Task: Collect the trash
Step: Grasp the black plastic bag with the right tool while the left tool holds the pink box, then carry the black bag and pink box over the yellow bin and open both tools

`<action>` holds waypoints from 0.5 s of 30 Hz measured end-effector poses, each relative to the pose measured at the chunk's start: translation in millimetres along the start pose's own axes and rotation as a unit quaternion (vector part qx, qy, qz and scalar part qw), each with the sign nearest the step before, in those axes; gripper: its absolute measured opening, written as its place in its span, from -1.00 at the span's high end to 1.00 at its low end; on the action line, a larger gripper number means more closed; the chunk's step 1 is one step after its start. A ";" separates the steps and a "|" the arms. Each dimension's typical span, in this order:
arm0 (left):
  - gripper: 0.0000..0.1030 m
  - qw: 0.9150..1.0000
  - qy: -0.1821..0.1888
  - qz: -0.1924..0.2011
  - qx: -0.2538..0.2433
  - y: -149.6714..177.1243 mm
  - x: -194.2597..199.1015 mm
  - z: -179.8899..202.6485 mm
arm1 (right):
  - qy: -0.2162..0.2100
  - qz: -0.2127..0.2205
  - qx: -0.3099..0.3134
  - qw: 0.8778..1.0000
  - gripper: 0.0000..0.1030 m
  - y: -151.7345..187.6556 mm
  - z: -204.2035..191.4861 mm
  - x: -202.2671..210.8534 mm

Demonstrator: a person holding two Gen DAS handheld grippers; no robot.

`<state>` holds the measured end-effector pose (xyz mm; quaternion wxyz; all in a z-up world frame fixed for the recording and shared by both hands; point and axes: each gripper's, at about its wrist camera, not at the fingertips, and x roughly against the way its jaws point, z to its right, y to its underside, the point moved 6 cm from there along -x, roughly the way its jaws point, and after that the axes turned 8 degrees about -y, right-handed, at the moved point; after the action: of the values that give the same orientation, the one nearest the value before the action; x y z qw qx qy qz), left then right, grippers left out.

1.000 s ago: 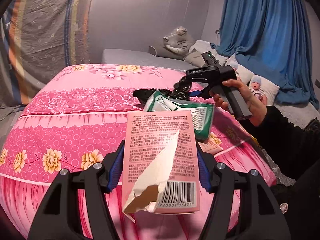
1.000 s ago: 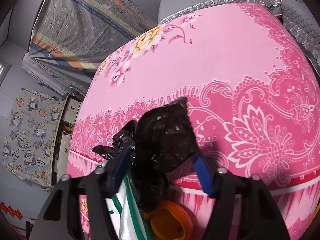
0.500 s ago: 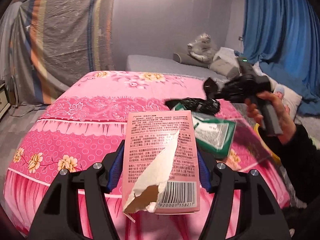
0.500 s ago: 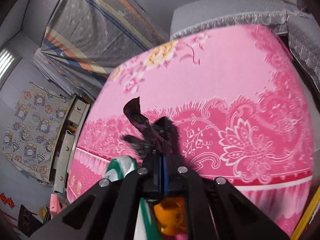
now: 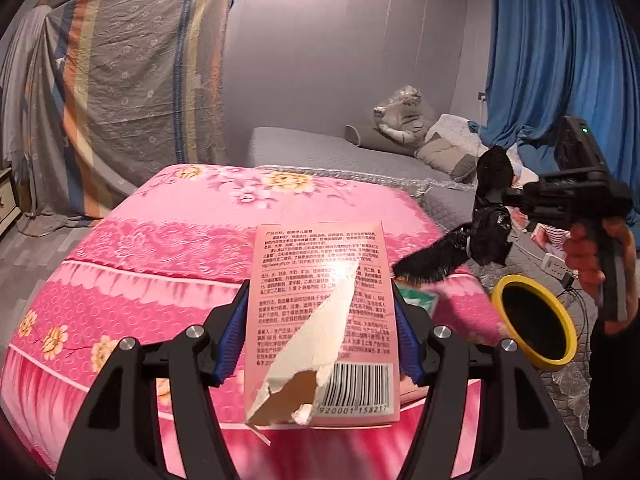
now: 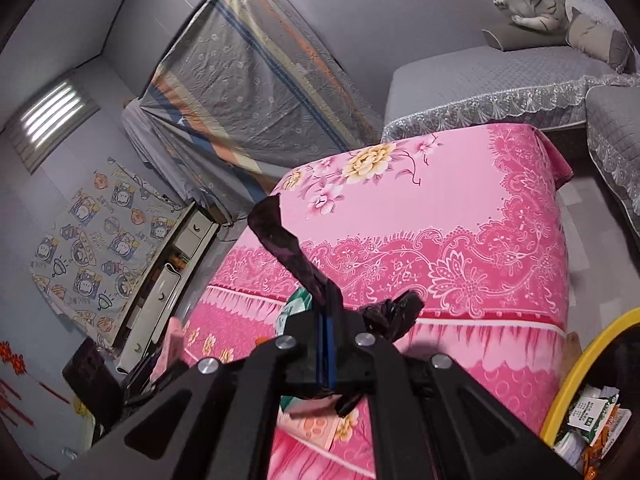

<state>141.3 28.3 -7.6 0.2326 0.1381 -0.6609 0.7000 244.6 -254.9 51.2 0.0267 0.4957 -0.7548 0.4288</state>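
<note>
My left gripper is shut on a torn pink carton with a barcode, held above the pink flowered cover. To the right a hand holds my right gripper, which is shut on a crumpled black plastic bag lifted off the cover. The right wrist view shows the same black bag pinched between the closed blue pads, with ends sticking out to both sides. A green and white wrapper lies on the cover just behind the carton. A yellow-rimmed bin stands below the right gripper.
The yellow bin holds several wrappers. A grey sofa with cushions and a wrapped plush toy stands behind. Blue curtains hang at right, a striped sheet at left. A power strip lies on the floor.
My right gripper closed on the black bag and lifted it off the cover, up and to the right toward the yellow bin. The left gripper rose a little, still holding the carton.
</note>
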 end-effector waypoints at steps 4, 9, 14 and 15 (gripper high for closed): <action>-0.16 1.000 0.008 0.007 -0.010 -9.4 1.5 29.4 | -0.007 0.004 0.001 1.000 0.98 11.5 -5.9 24.2; -0.16 0.999 0.032 0.015 -0.027 -19.3 5.4 63.3 | 0.003 0.016 -0.010 1.000 0.98 29.0 1.2 53.9; -0.16 0.997 0.049 0.023 -0.051 -27.7 7.9 97.2 | 0.017 0.043 -0.027 0.999 0.98 42.4 15.9 88.4; -0.16 0.997 0.053 0.024 -0.052 -29.0 8.3 102.8 | 0.021 0.050 -0.030 0.998 0.98 44.4 18.8 96.2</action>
<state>137.2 -71.7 30.6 0.2579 0.0725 -0.6865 0.6760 168.8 -331.1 56.5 0.0359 0.4475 -0.7906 0.4165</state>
